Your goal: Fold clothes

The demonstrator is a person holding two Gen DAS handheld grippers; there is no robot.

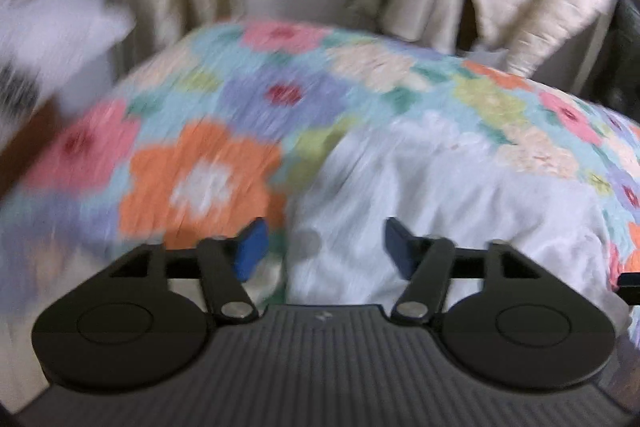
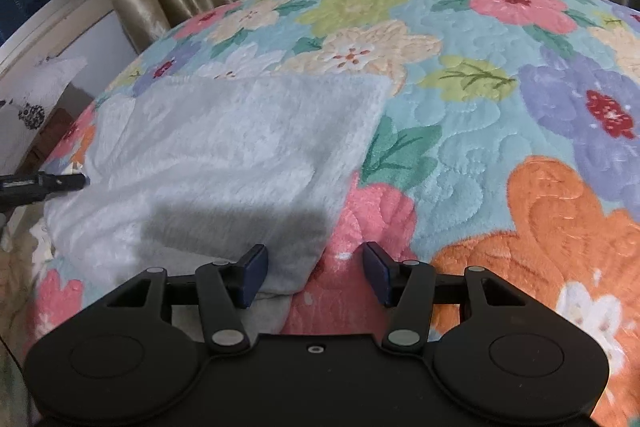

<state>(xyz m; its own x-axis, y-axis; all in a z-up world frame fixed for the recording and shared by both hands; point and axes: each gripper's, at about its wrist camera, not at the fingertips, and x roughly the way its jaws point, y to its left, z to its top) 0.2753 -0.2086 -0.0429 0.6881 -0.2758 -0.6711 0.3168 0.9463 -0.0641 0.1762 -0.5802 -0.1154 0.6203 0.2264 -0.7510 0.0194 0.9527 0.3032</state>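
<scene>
While spread, both tools point(image 1: 326, 247) point(image 2: 316, 273) tilt down.

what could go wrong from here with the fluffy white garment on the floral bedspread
1. Both the left gripper and the right gripper are open and hold nothing, so the fluffy white garment may relax out of its fold.
2. The garment's corner lies under the right gripper; closing there could pinch the quilted floral bedspread too.
3. The left wrist view is blurred, so the next grasp may miss the edge.
</scene>
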